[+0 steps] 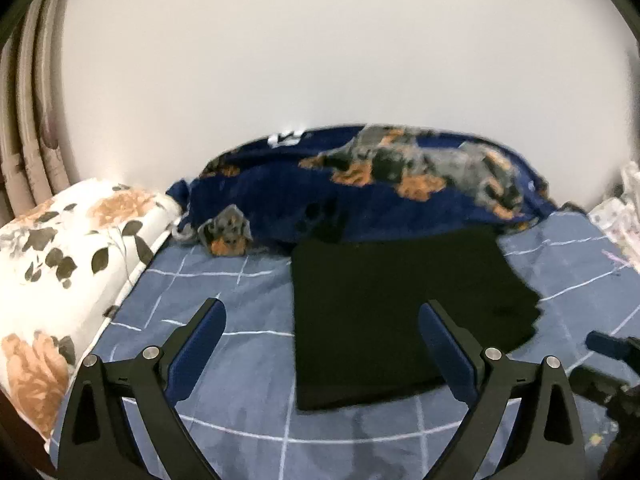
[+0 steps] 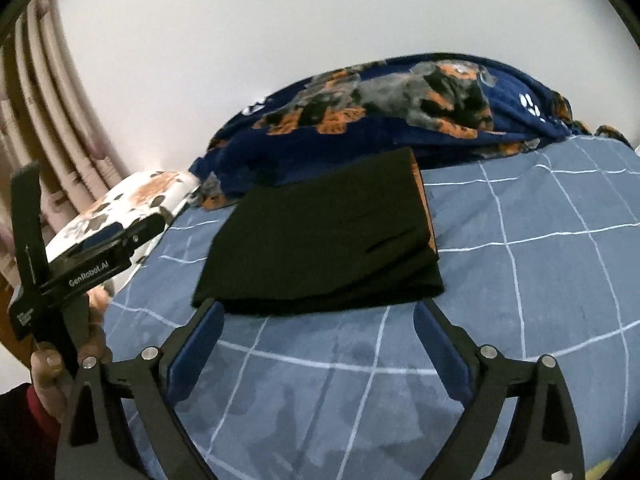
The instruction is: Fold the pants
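Black pants [image 2: 320,236] beyond spread fingers [image 2: 200,332]

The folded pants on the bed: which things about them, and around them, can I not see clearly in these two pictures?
- Black pants: the layers and creases merge into one dark shape in the left wrist view.
- Their underside: hidden against the blue checked sheet in both views.
- Dark blanket: its print is blurred.
- Right gripper: cut off by the left wrist view's edge.

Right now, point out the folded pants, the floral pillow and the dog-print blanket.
folded pants [image 2: 320,236]: right wrist view, middle of the top layer.
floral pillow [image 1: 68,264]: left wrist view, its top face.
dog-print blanket [image 1: 360,184]: left wrist view, its middle.
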Tool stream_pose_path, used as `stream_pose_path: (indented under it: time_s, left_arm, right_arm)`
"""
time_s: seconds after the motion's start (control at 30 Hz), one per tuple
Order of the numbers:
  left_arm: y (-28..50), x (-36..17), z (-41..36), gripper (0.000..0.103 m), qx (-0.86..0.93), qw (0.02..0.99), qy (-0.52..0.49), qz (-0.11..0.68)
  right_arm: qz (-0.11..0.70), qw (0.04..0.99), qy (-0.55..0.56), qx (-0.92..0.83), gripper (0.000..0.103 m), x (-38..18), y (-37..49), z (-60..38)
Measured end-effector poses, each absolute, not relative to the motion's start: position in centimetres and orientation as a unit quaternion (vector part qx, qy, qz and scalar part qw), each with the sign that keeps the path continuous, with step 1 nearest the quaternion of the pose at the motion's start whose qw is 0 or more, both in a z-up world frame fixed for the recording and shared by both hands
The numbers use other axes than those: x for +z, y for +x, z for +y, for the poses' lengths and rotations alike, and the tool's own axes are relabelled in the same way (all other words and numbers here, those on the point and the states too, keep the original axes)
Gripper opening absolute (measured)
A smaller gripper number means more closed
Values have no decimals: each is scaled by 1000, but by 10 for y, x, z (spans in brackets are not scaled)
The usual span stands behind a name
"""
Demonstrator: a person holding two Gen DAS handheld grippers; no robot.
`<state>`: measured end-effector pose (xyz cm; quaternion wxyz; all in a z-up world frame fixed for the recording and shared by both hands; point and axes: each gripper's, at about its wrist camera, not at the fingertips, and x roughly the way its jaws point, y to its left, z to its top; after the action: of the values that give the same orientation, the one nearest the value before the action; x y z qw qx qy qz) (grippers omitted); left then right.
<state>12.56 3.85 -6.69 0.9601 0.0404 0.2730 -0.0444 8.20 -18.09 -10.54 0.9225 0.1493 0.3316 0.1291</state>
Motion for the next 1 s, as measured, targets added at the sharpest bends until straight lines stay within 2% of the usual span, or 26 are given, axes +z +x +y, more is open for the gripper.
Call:
stream_pose_path:
  time_s: [0.13, 0.4, 1.0]
  left_arm:
    - [100, -41, 38, 103, -48, 967, 30, 248]
    - [72, 3, 44, 103, -71, 975, -9, 213]
    - [68, 2, 43, 103, -93, 965, -34, 241]
  right_arm:
    - [312, 929, 149, 133, 97, -88, 60, -183]
    - [292, 933, 163, 134, 100, -69, 40, -195]
    - [277, 939, 154, 131, 101, -57, 30, -196]
